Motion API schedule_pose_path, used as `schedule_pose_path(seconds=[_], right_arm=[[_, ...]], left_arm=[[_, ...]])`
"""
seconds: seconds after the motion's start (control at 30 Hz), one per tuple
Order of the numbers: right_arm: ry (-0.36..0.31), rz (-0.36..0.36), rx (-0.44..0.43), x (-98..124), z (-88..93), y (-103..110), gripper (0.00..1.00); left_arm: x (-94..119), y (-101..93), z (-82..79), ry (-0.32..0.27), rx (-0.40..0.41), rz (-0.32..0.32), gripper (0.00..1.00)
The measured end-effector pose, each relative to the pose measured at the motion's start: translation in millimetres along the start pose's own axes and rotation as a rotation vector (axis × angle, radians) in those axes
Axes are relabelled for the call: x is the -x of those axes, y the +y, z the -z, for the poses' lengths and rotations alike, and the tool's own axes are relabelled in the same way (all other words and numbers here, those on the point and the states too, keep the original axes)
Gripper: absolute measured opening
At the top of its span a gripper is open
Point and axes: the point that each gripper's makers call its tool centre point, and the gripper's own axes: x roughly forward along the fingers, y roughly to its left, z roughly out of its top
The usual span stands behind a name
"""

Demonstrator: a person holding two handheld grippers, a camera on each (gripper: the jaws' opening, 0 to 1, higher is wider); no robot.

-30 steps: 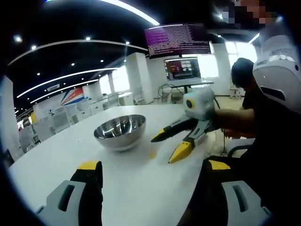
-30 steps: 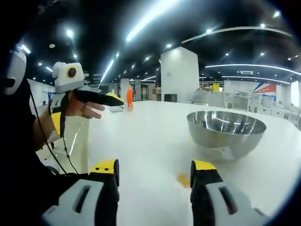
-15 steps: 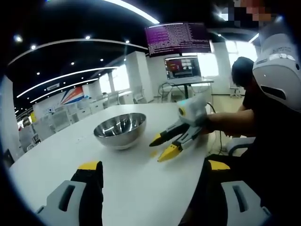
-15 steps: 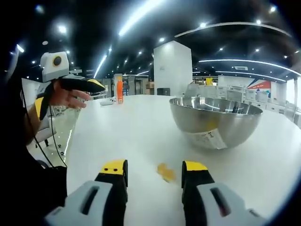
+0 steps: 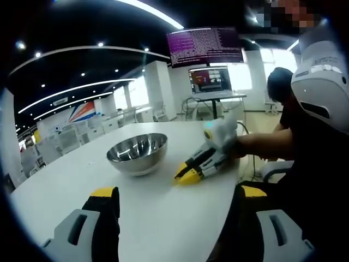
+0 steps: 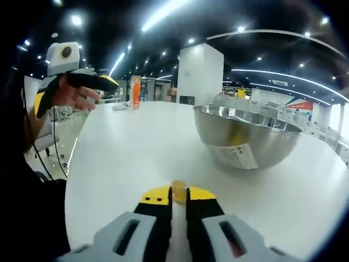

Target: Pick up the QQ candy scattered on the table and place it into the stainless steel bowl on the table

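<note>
A stainless steel bowl (image 5: 137, 155) (image 6: 246, 135) stands on the white table (image 5: 163, 224). My right gripper (image 6: 178, 195) is down at the tabletop a little short of the bowl, shut on a small yellow QQ candy (image 6: 178, 188) between its yellow tips. In the left gripper view the right gripper (image 5: 187, 176) lies low on the table just right of the bowl, tips together. My left gripper (image 5: 179, 194) is open, with nothing between its fingers, back from the bowl. In the right gripper view a hand holds the left gripper (image 6: 82, 82) up at the far left.
A monitor on a stand (image 5: 210, 82) and a large screen (image 5: 204, 46) stand beyond the table's far side. A seated person (image 5: 283, 93) is at the right. An orange bottle (image 6: 135, 93) stands far across the table (image 6: 136, 147).
The right gripper has come down to the table beside the bowl and shut on the yellow candy that lay between its open fingers. The left gripper has hardly moved.
</note>
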Motion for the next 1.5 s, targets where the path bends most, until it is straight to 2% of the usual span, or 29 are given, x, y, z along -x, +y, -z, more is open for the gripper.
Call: schedule_pose_path(seconds=[0.33,0.43,0.53,0.77,1.03,1.1,1.2,1.37,1.5], right_arm=[[0.002,-0.001,-0.034,2.7,0.2,-0.2,0.05],[-0.001,-0.023,-0.056,5.9,-2.4,5.4,0.05],[0.006,-0.089,-0.075,11.3,-4.0,24.4,0.05],[0.008,-0.166,-0.060,22.7,-11.6,57.0,0.05],[-0.041,-0.268,0.003,42.0,-53.6,97.1,0.05],[-0.091,-0.319,0.022,51.3,-77.3,113.8,0.05],[-0.139,-0.350,0.048,62.6,-103.4,123.9,0.05],[-0.208,-0.335,0.126,77.6,-143.0,120.8,0.05],[-0.259,-0.263,0.203,87.6,-174.8,99.8,0.06]], left_arm=[[0.5,-1.5,-1.7,-0.005,0.002,-0.001,0.89],[1.2,-0.9,-1.5,-0.004,0.001,-0.003,0.89],[2.1,1.0,-0.6,0.000,0.000,-0.010,0.89],[2.2,3.2,-2.3,-0.004,-0.001,-0.017,0.89],[2.6,6.3,-1.6,-0.001,0.000,-0.026,0.89],[2.5,6.3,-2.2,-0.001,0.000,-0.027,0.89],[2.4,5.6,-3.2,-0.006,0.000,-0.025,0.89],[2.0,5.3,-1.2,-0.003,0.002,-0.023,0.89],[2.0,4.5,-1.1,-0.002,-0.001,-0.021,0.89]])
